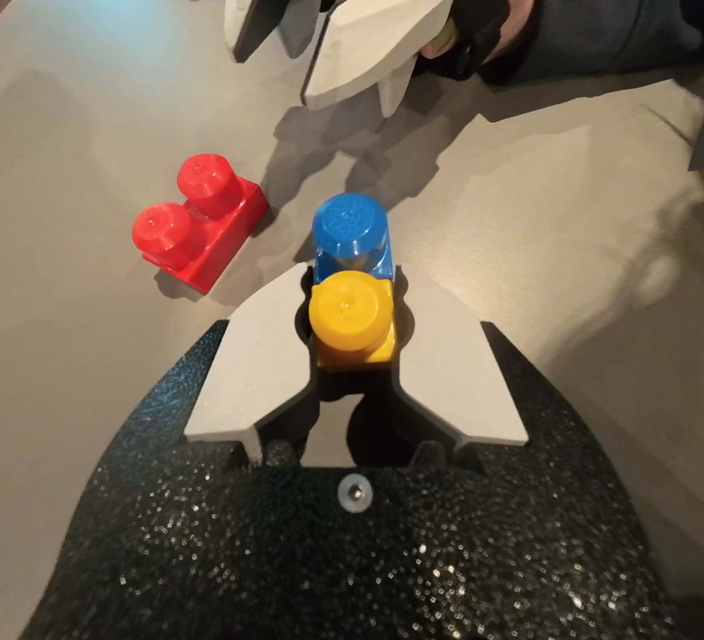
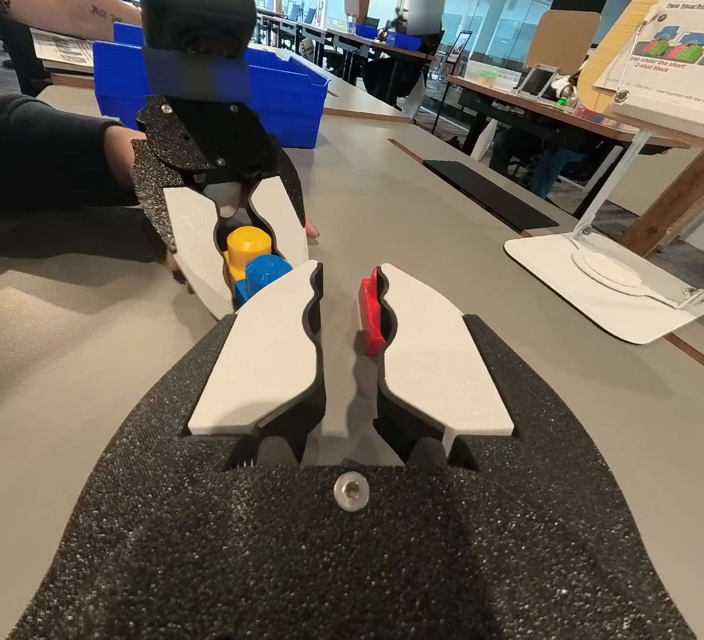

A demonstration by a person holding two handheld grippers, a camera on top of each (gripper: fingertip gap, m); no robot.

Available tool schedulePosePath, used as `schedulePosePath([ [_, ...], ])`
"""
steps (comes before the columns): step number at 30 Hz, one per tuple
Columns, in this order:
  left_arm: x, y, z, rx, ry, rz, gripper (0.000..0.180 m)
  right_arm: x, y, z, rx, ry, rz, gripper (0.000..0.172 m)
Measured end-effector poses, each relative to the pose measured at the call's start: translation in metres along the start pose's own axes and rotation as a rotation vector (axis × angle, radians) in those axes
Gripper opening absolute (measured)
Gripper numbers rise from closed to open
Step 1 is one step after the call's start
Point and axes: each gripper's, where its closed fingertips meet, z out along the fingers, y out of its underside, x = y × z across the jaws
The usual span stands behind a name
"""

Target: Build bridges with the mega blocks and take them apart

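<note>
Left wrist view: the left gripper [image 1: 352, 317] brackets the yellow one-stud plastic block [image 1: 352, 324], butted against the blue one-stud block [image 1: 350, 237] on the grey table [image 1: 533, 240], while the right gripper [image 2: 350, 317] hangs unclenched, so the red two-stud block [image 1: 198, 221] should be lowered squarely onto both studs.

2 close, facing wrist views share blocks [image 1: 348, 278].

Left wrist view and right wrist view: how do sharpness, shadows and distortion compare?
Left wrist view: the red block casts a soft shadow, the right gripper above is slightly blurred, a sheen at the top-left of the table. Right wrist view: foreground sharp, fisheye bends the table edges, background hazy.
</note>
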Motion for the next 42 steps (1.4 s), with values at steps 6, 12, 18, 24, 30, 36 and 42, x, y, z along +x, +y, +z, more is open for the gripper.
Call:
schedulePosePath([
  [6, 0.002, 0.0, 0.0, -0.001, 0.016, 0.006, 0.04, 0.0, 0.0, 0.0, 0.001, 0.0, 0.001, 0.026],
  [12, 0.005, -0.001, 0.001, -0.003, 0.015, 0.015, 0.039, 0.0, 0.0, 0.0, 0.002, 0.001, 0.0, 0.026],
  [18, 0.008, -0.006, 0.0, 0.015, 0.019, 0.044, 0.039, 0.0, 0.0, 0.0, 0.002, 0.001, -0.001, 0.026],
  [24, 0.004, -0.011, -0.009, 0.045, 0.007, 0.038, 0.039, 0.001, 0.0, 0.0, 0.004, 0.002, 0.003, 0.026],
  [30, 0.007, -0.005, -0.006, 0.006, 0.027, 0.035, 0.039, 0.001, 0.0, 0.0, 0.005, 0.002, 0.004, 0.026],
  [36, 0.014, -0.002, 0.001, -0.003, 0.08, 0.024, 0.039, 0.001, -0.001, 0.0, 0.007, 0.002, 0.007, 0.026],
  [42, 0.015, -0.002, 0.002, -0.003, 0.097, 0.005, 0.039, 0.001, -0.001, 0.0, 0.006, 0.002, 0.005, 0.026],
])
